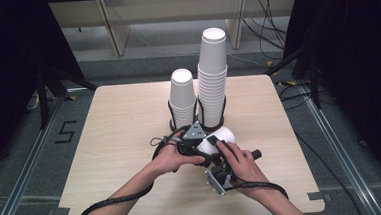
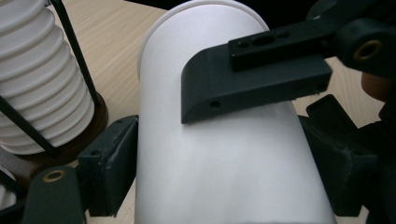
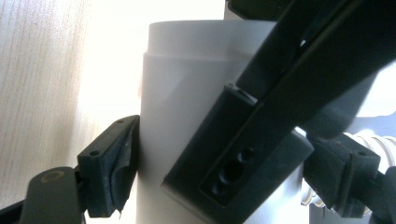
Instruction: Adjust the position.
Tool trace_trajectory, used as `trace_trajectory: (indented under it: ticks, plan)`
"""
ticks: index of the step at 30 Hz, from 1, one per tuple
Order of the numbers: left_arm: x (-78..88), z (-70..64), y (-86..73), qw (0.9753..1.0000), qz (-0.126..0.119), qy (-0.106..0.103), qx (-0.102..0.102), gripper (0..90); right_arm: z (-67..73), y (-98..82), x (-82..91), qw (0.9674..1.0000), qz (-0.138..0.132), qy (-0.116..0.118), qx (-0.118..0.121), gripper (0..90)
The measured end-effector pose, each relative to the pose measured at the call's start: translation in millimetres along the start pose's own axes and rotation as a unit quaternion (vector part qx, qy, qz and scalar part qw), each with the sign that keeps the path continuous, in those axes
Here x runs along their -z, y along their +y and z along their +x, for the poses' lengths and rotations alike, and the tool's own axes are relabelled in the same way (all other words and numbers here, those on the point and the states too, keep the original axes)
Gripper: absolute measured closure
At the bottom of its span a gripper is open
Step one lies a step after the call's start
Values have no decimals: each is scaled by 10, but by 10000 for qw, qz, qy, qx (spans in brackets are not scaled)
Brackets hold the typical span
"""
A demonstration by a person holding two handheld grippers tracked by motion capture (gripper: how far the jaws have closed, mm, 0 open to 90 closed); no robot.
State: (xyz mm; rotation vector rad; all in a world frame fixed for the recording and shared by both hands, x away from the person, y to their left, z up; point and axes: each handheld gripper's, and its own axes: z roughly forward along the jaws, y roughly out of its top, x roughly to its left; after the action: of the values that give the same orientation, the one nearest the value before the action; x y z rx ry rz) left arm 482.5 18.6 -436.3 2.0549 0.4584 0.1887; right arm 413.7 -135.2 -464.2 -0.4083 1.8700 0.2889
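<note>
A person's two forearms come in from the near edge of the light wooden table (image 1: 120, 142). The left hand (image 1: 170, 159) and the right hand (image 1: 239, 165) meet close together, a bit right of the middle of the table.

Each hand holds a black two-jaw gripper. The left gripper (image 1: 194, 140) and the right gripper (image 1: 221, 158) both squeeze the same white paper cup (image 1: 219, 138). The cup lies on its side between the hands, with its open rim pointing to the far right.

In the left gripper view, that gripper's two black pads press on both sides of the cup (image 2: 224, 154), and one jaw of the other gripper lies across the top of it. In the right gripper view, the right gripper's pads hug the cup (image 3: 187, 93) from each side too, and the left gripper's jaw crosses in front.

Just past the hands stand two stacks of white paper cups, each in a dark wire holder with a round brown base. The short stack (image 1: 183, 100) is on the left. The tall stack (image 1: 212, 71) is right beside it, on the right.

Beyond the table is grey floor with black cables (image 1: 269, 32) on the far right.
</note>
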Motion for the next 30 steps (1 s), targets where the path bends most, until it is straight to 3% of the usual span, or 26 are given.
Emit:
trace_trajectory:
  ticks: [1, 11, 17, 20, 24, 25, 27, 28, 30]
  plan:
    - [2, -1, 3, 10000, 2, 8, -14, 187, 15, -1, 14, 9999, 82, -4, -94, 187]
    - [7, 1, -5, 10000, -20, 26, -72, 194, 1, -6, 9, 10000, 16, 46, -54, 182]
    - [-2, -4, -16, 9999, -42, 47, -91, 197, 0, 5, 6, 9999, 56, 100, 13, 179]
    - [6, 0, -18, 9999, -2, 60, -129, 198, -13, 11, 3, 9998, 26, 70, 160, 176]
    - [8, 6, -20, 9999, -19, 91, -106, 199, -13, 11, -1, 9998, 24, 94, 156, 146]
    - [8, 10, -21, 9999, -22, 90, -105, 198, 3, 7, -1, 9999, 66, 147, 30, 138]
    - [10, 19, -23, 9999, -54, 106, -100, 198, 0, 5, -4, 9998, 77, 169, 1, 109]
    - [13, 23, -25, 9999, -70, 109, -88, 198, -18, 6, -17, 9998, -6, 159, 110, 98]
    - [17, 30, -30, 9999, -75, 125, -71, 198, -13, 9, -16, 9998, -13, 176, 74, 75]
